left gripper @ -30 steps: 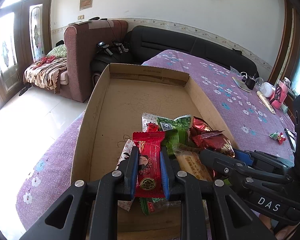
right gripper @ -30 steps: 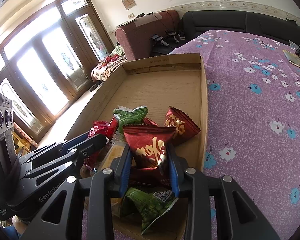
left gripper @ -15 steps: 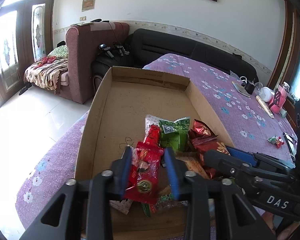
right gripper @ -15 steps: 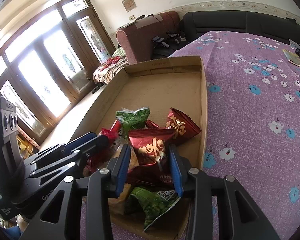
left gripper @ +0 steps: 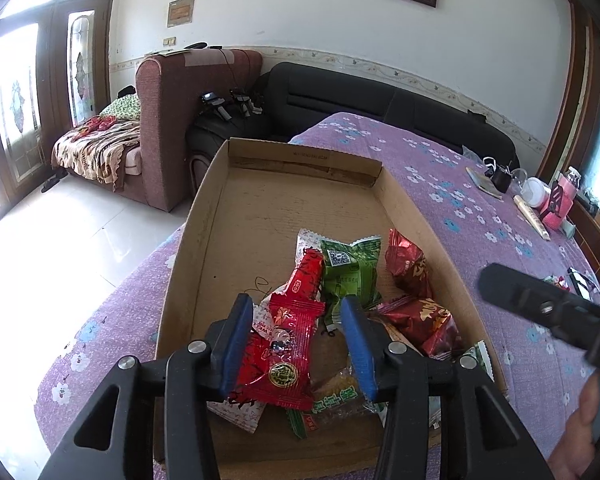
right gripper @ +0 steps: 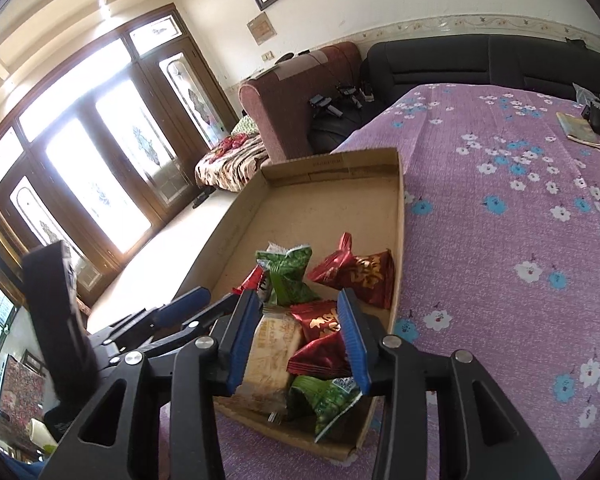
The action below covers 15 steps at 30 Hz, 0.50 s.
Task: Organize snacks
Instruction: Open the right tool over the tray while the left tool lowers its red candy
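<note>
A purple flowered bedspread (right gripper: 500, 208) carries a shallow cardboard box (left gripper: 204, 216), whose far half is bare while the snacks crowd its near end. In the left wrist view the left gripper (left gripper: 296, 332) hangs wide open over a bright red packet (left gripper: 284, 344), which lies loose between the blue pads, leaning toward the pad at nine o'clock. In the right wrist view the right gripper (right gripper: 300, 336) also stands open and holds nothing; a dark red packet (right gripper: 324, 340) and a pale biscuit packet (right gripper: 272, 352) lie below it, with a green packet (right gripper: 288, 276) at twelve o'clock. Sorting well probably means lifting clear, then carrying single packets toward the bare twelve o'clock end without dragging neighbours.
</note>
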{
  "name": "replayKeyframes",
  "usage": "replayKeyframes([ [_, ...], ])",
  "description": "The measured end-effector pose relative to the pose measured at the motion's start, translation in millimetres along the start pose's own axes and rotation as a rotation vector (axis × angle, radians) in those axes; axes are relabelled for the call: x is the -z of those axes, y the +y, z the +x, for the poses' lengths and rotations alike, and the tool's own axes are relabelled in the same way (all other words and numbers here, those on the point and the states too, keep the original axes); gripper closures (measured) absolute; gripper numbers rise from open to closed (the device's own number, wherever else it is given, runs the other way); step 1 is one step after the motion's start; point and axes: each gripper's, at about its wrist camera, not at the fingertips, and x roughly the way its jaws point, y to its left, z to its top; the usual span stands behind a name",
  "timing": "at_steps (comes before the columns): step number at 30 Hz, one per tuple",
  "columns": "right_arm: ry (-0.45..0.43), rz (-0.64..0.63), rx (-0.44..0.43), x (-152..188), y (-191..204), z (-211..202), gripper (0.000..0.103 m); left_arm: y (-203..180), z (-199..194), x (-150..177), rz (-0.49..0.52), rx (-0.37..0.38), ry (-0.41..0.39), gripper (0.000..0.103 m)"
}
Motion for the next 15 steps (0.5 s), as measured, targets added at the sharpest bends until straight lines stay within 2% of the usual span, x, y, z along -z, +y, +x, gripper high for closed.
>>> replayKeyframes([
  [5, -0.017, 0.051, 0.019, -4, -21, -24, 0.062, 5, -2, 0, -0.018, 0.003, -0.007, 0.054],
  [10, -0.057, 0.089, 0.103, -6, -57, -51, 0.062, 3, -2, 0, -0.010, -0.010, 0.000, 0.054],
  [15, -0.095, 0.189, 0.172, -5, -109, -76, 0.062, -5, -12, -8, -0.001, -0.009, -0.012, 0.054],
])
